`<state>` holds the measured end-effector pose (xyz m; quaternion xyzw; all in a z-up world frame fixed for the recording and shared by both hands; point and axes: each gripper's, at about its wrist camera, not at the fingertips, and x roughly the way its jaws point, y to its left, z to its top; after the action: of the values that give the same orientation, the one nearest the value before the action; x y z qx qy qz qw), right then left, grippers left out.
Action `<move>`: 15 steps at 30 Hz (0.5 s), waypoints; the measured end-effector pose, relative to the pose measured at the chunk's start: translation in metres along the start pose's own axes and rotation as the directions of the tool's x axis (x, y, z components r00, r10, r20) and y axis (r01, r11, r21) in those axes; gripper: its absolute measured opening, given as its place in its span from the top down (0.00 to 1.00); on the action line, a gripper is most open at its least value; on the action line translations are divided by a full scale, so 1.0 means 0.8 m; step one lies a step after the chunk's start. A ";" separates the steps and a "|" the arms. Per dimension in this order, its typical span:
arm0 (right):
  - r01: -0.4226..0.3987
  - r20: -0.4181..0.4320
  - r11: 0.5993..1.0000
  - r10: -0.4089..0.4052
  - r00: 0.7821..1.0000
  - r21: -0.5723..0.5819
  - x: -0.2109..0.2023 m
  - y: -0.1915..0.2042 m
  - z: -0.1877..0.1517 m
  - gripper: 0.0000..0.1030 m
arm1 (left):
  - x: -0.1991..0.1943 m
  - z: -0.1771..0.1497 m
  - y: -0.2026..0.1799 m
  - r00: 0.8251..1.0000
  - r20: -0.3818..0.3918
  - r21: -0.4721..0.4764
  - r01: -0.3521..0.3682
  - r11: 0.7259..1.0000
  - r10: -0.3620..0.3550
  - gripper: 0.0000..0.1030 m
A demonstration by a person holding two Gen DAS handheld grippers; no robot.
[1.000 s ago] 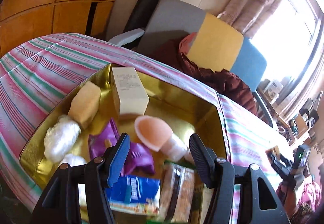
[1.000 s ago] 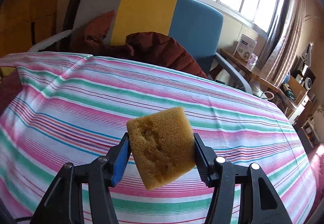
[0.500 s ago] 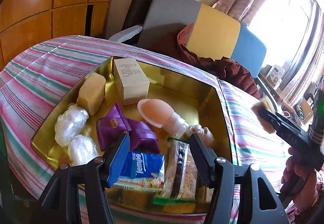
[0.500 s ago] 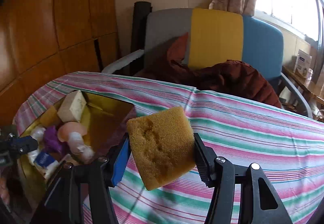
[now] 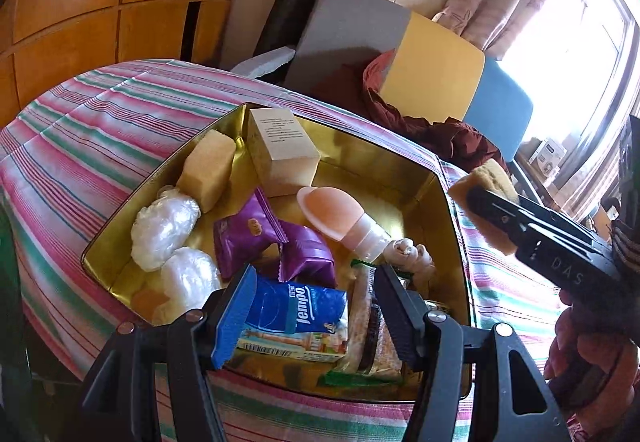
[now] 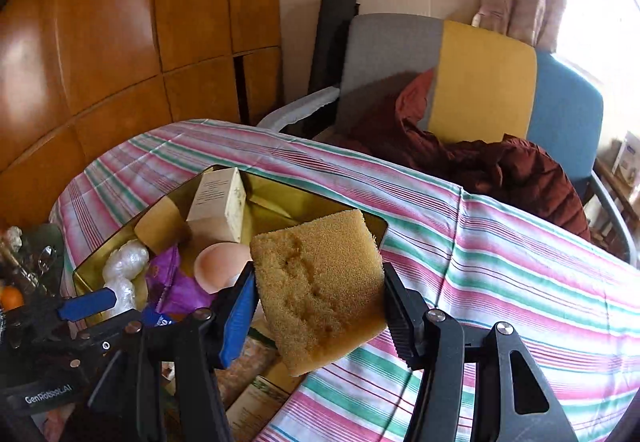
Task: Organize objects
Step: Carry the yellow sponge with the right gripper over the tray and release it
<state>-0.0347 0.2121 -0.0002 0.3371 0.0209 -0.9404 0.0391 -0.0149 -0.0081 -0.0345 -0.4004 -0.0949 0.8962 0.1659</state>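
The sponge (image 6: pixel 320 290), a coarse yellow-brown foam block, sits clamped between the two fingers of the right claw (image 6: pixel 318 306), held in the air just past the right rim of the gold tin (image 5: pixel 456 210); in the left wrist view it shows at about 3 o'clock from the tin's middle. It looks light, soft and springy, with a rough open-pored face that should not slip, and a dented groove across that face suggests it crushes easily; the sensible hold is across its two flat side faces near mid-height, as now, with only mild squeeze. It is nearly square, so no long axis is clear; its broad pitted face is turned toward the right wrist camera and the block is tilted, top edge leaning toward 1 o'clock. Inside the tin lie a second, paler sponge (image 5: pixel 206 170) at 11 o'clock, a cream carton (image 5: pixel 282 158) at 12, a pink-capped bottle (image 5: pixel 340 220) near centre, purple packets (image 5: pixel 272 242), two white wrapped bundles (image 5: pixel 166 228) at 9, a blue tissue pack (image 5: pixel 298 306) and a snack bar (image 5: pixel 368 326) at 6. The left claw (image 5: pixel 316 312) hangs over that near edge, fingers apart and holding nothing. The tin rests on the striped table (image 5: pixel 100 122)
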 end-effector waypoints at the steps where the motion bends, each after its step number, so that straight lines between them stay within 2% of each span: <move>1: 0.000 -0.004 1.000 0.000 1.000 -0.009 0.002 0.005 0.001 0.43 | 0.000 0.000 0.000 1.000 -0.001 0.000 0.000 1.000 0.000 0.40; 15: -0.017 -0.081 1.000 0.017 0.997 -0.005 0.029 0.021 0.005 0.42 | -0.003 -0.001 0.003 1.000 -0.010 0.003 -0.018 1.000 0.018 0.40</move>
<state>-0.0537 0.1934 -0.0125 0.3748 0.0224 -0.9256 0.0472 -0.0134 -0.0113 -0.0344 -0.4053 -0.0893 0.8958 0.1590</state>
